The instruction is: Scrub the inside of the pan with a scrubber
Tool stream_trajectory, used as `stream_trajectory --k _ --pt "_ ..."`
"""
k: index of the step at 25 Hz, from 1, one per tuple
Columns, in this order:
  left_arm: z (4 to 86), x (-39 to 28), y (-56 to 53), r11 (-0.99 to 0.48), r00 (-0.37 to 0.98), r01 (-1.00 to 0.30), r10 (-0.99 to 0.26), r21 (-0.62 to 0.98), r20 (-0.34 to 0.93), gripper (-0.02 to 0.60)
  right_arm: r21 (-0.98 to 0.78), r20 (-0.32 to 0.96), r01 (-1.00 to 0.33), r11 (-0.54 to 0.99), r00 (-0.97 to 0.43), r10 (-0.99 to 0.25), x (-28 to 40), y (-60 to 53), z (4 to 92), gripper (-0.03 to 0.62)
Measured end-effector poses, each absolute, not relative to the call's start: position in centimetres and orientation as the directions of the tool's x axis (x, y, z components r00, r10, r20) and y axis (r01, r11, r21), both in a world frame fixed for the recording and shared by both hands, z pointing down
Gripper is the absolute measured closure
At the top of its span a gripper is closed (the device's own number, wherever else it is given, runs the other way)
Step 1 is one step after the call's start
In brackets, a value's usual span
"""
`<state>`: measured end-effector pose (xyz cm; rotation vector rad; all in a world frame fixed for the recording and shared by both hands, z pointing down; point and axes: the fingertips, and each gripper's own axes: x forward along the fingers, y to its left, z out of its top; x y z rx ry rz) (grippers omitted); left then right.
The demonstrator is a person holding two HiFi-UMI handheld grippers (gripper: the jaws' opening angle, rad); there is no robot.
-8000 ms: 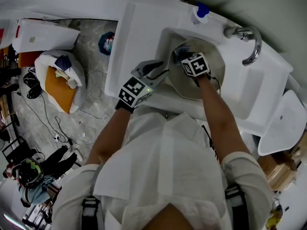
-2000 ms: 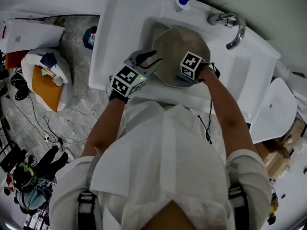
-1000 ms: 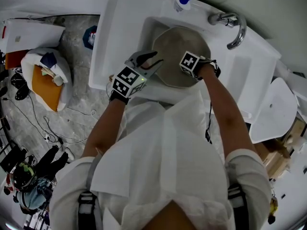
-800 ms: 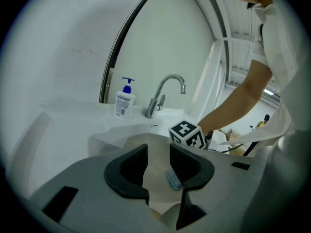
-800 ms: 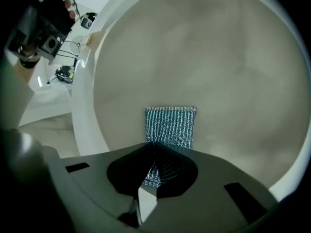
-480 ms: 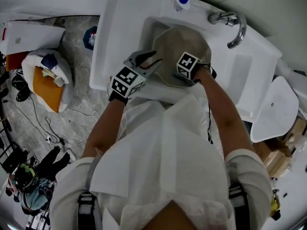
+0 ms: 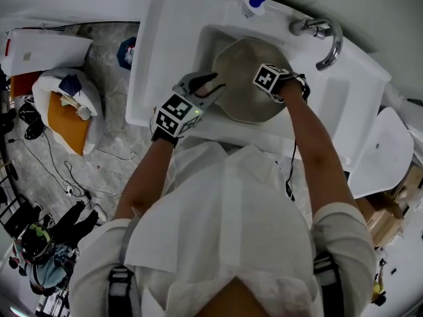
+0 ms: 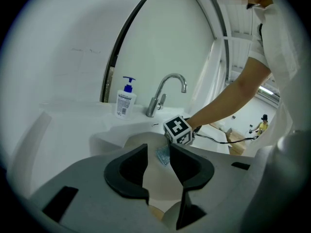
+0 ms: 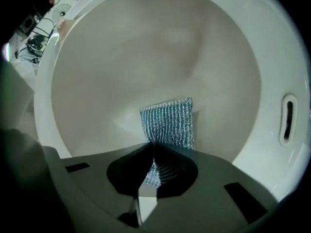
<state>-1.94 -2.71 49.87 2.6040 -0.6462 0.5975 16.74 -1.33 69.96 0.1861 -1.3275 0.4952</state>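
Observation:
A pan [image 7: 241,65] with a pale beige inside lies in the white sink [image 7: 165,58]. My right gripper [image 7: 269,81] points steeply down into it at its right side, shut on a blue-silver mesh scrubber [image 9: 167,125] that lies flat against the pan's inner wall [image 9: 146,57]. Its jaws are pinched together on the mesh [image 9: 153,147]. My left gripper [image 7: 210,88] sits at the pan's near-left rim, its jaws closed on the pan's edge [image 8: 158,152]. From that side the scrubber [image 8: 163,155] shows just beyond the jaws, under the right gripper's marker cube [image 8: 177,130].
A chrome faucet [image 7: 327,41] arches over the sink's far right, and a blue-capped soap bottle [image 7: 252,2] stands on the back ledge. A white seat-like object [image 7: 386,150] is at the right. Bags [image 7: 73,107] and cables lie on the floor at the left.
The right gripper, with the scrubber, slid to the pan's near-left part and then back out toward its far right side. The left gripper and the pan stayed put.

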Motion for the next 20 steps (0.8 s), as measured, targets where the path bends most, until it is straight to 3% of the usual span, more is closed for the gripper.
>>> stream_trajectory --k 12,20 --pt "50.4 -2.2 -3.4 -0.811 0.799 -0.514 -0.336 0.279 0.499 0.431 -0.045 0.999 -0.716 0.697 -0.045 0.019 14.0 -9.3 70.1 0.579" --pt "50.4 -1.9 -4.9 -0.812 0.808 -0.507 -0.329 0.289 0.489 0.431 -0.060 0.997 -0.842 0.536 -0.024 0.075 15.9 -7.9 69.7 0.579"
